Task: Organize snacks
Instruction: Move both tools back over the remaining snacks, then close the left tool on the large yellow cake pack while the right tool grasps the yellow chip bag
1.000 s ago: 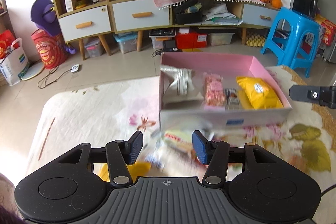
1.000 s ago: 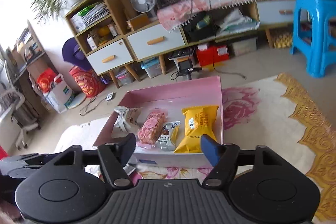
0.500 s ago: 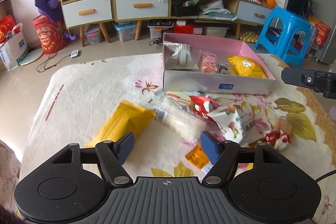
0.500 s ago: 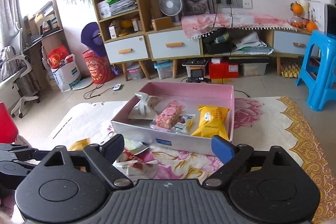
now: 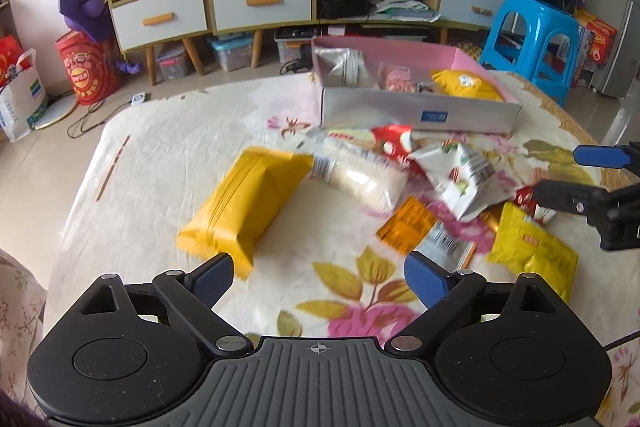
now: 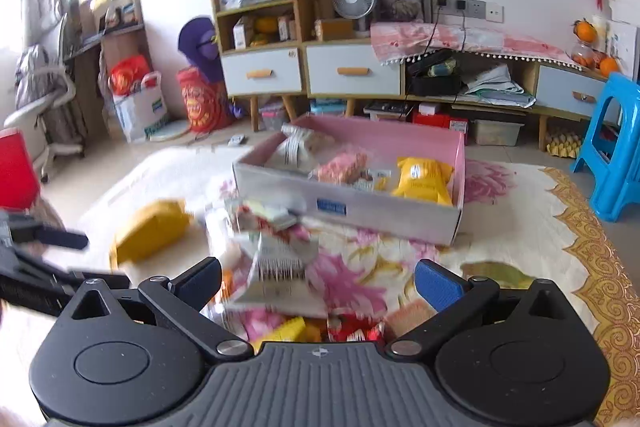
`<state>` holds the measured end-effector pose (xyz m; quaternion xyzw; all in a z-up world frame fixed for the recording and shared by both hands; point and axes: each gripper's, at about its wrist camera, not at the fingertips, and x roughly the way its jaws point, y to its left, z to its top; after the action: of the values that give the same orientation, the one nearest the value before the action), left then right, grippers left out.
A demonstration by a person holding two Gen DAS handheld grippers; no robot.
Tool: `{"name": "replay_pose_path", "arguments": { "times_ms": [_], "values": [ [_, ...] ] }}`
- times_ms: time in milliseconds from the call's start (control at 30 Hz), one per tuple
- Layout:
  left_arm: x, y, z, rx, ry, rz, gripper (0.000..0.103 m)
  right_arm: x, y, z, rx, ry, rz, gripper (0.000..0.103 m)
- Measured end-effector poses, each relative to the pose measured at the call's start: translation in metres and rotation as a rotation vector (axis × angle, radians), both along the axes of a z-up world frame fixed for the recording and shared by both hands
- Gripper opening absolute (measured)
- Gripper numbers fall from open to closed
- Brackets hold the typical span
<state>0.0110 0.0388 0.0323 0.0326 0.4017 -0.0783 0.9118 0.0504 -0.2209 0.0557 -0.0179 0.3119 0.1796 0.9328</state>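
A pink box [image 5: 420, 115] [image 6: 360, 205] stands on the far side of the floral cloth and holds a silver pouch [image 5: 344, 67], a pink bar [image 6: 340, 167] and a yellow packet [image 6: 424, 181]. In front of it lie loose snacks: a large yellow packet [image 5: 244, 203], a clear white-filled packet [image 5: 356, 175], a white bag [image 5: 460, 175] [image 6: 276, 267], an orange packet [image 5: 406, 225] and a yellow packet [image 5: 532, 251]. My left gripper [image 5: 318, 277] hovers over bare cloth, jaws opening, nothing between them. My right gripper [image 6: 318, 281] [image 5: 584, 175] is opening above the white bag, pads clear of it.
The cloth-covered table [image 5: 160, 155] ends at a rounded edge on the left and far side. Beyond it are a low cabinet with drawers [image 5: 260, 3], a blue stool [image 5: 536, 39] and floor clutter. A gold-patterned border [image 6: 592, 259] marks the table's right edge.
Both grippers have drawn back from the pink box and sunk a little, so the loose snacks now fill the foreground. Both pairs of jaws have spread wider. The right view has rolled level.
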Motion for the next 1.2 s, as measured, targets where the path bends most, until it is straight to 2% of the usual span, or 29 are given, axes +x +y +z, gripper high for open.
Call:
{"name": "replay_pose_path", "arguments": {
  "times_ms": [200,533,667,900,1200],
  "values": [
    [-0.002,0.027,-0.017,-0.001,0.004,0.027,0.095,-0.020,0.002,-0.016,-0.055,0.023,0.062,0.096],
    [0.019,0.059,-0.035,0.063,-0.030,0.065,0.095,-0.040,-0.002,-0.033,-0.088,0.085,0.122,0.096],
    [0.033,0.060,-0.038,0.086,-0.042,0.032,0.095,-0.041,-0.002,-0.037,-0.091,0.105,0.134,0.096],
    [0.058,0.055,-0.041,0.055,-0.026,0.016,0.095,-0.040,0.003,-0.049,-0.105,0.152,0.159,0.096],
    [0.076,0.043,-0.047,0.038,-0.006,0.023,0.093,-0.033,0.006,-0.051,-0.115,0.143,0.164,0.096]
  ]
}}
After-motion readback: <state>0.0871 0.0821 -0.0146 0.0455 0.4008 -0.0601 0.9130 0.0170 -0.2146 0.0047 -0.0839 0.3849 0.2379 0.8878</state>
